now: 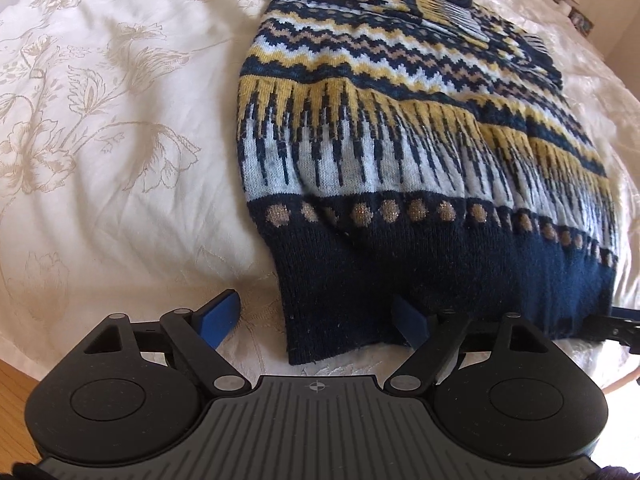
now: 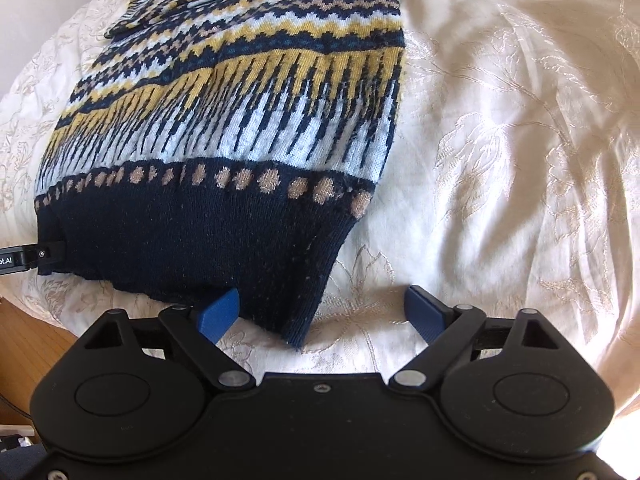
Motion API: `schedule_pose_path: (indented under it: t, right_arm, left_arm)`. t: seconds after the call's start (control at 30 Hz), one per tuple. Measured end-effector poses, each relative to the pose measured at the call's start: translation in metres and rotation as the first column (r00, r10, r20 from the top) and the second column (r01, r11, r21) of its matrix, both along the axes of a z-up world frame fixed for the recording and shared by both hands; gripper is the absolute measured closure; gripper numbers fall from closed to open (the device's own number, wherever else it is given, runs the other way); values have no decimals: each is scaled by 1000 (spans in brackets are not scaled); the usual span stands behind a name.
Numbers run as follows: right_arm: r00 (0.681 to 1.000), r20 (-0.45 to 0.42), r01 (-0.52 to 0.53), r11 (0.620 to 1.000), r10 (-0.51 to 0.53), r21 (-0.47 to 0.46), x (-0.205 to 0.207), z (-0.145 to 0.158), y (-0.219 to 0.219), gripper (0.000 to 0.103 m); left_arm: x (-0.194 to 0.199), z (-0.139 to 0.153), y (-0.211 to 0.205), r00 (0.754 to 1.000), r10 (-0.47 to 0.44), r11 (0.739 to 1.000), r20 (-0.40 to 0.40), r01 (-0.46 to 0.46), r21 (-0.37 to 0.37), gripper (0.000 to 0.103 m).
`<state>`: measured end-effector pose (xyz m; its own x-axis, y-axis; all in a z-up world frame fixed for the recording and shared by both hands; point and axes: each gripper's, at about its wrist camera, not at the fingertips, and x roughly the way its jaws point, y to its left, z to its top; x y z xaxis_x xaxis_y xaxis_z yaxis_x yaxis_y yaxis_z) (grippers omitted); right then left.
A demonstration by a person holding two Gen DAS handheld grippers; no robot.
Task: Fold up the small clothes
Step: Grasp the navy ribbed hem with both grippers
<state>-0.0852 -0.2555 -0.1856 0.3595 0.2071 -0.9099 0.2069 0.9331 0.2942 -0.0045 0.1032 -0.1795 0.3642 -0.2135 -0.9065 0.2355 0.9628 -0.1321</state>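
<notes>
A knitted sweater (image 1: 380, 152) in navy, yellow and pale blue bands lies flat on a white bedspread (image 1: 120, 120), its navy hem toward me. My left gripper (image 1: 316, 300) is open at the hem's left corner, which lies between the blue fingers (image 1: 218, 320); the other finger is partly hidden at the hem. In the right wrist view the sweater (image 2: 248, 120) has its right hem corner between the fingers of my open right gripper (image 2: 323, 294). One blue finger (image 2: 220, 314) is tucked against the hem's edge. The sleeves look folded across the chest at the far end.
The floral bedspread (image 2: 500, 140) spreads wide on both sides of the sweater. Wooden floor (image 1: 12, 384) shows past the bed's near edge. A black part of the other gripper (image 2: 36, 258) pokes in at the hem's far corner in each view.
</notes>
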Motion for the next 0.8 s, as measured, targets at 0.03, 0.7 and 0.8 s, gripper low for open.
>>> schedule_pose_path:
  t: [0.03,0.7,0.8]
  right_arm:
    - [1000,1,10,1000,-10,10,-1,2,-3,15]
    - [1000,11,5,984,-7,178,12,8,-2,88]
    - [998,60,-11,982,0,187,12,28,-7,88]
  left_arm:
    - [6,-1,1,1000,8,1000,0,-8,-10,21]
    - [9,23,8,1000,-13,988,-5,12,-152,95]
    - [14,43,12,1000,8,981,25,-3,-193,95]
